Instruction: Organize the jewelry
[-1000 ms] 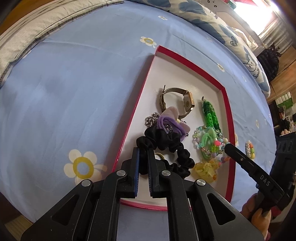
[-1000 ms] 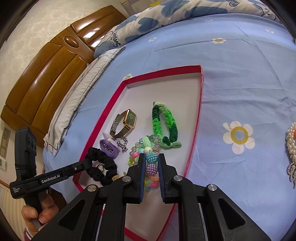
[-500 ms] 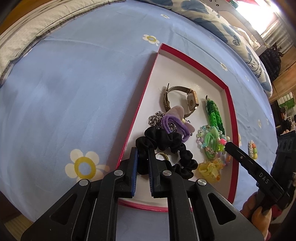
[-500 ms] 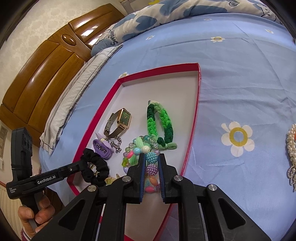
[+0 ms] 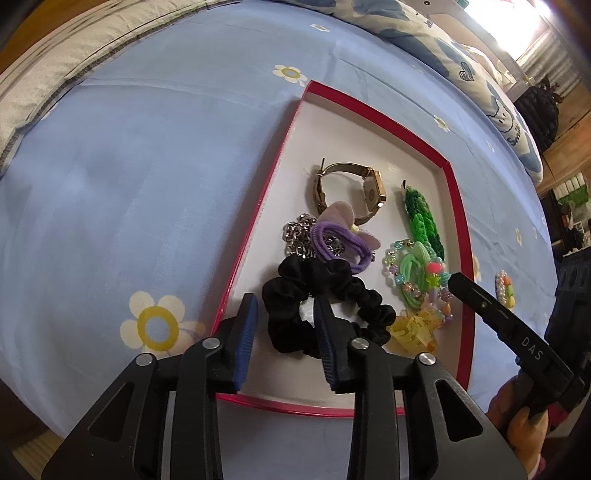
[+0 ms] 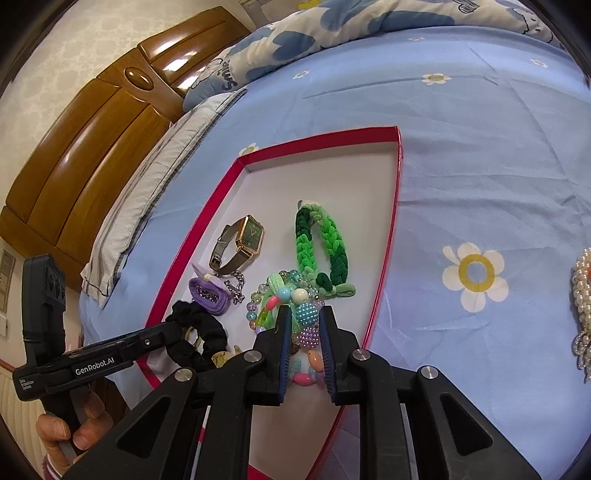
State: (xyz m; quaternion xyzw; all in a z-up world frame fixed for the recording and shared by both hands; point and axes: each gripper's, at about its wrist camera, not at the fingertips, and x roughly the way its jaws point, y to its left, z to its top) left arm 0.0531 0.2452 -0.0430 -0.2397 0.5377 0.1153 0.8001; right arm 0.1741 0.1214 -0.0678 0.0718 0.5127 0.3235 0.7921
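A red-rimmed tray (image 5: 258, 206) lies on the blue flowered bedsheet. It holds a gold watch (image 5: 369, 188), a green braided band (image 5: 421, 218), a purple hair tie (image 5: 340, 240) over a silver chain (image 5: 295, 236), and a yellow clip (image 5: 413, 328). The black scrunchie (image 5: 295, 295) rests on the tray floor. My left gripper (image 5: 285, 301) straddles it with jaws opening, and the pads are clear of the fabric. My right gripper (image 6: 306, 312) hangs over the tray's near right part. Its jaws are just starting to open, with the pads still against the coloured beaded bracelet (image 6: 306, 317).
A pearl piece (image 6: 583, 288) lies on the sheet to the right of the tray rim (image 6: 391, 229). Beyond the tray are a white pillow (image 6: 155, 192), a wooden headboard (image 6: 92, 129) and a blue patterned quilt (image 6: 332, 29). A person's hand (image 6: 70, 432) holds the left gripper.
The left jaws have spread apart and let go of the black scrunchie, which now lies in the tray. The right jaws have widened only slightly around the beads.
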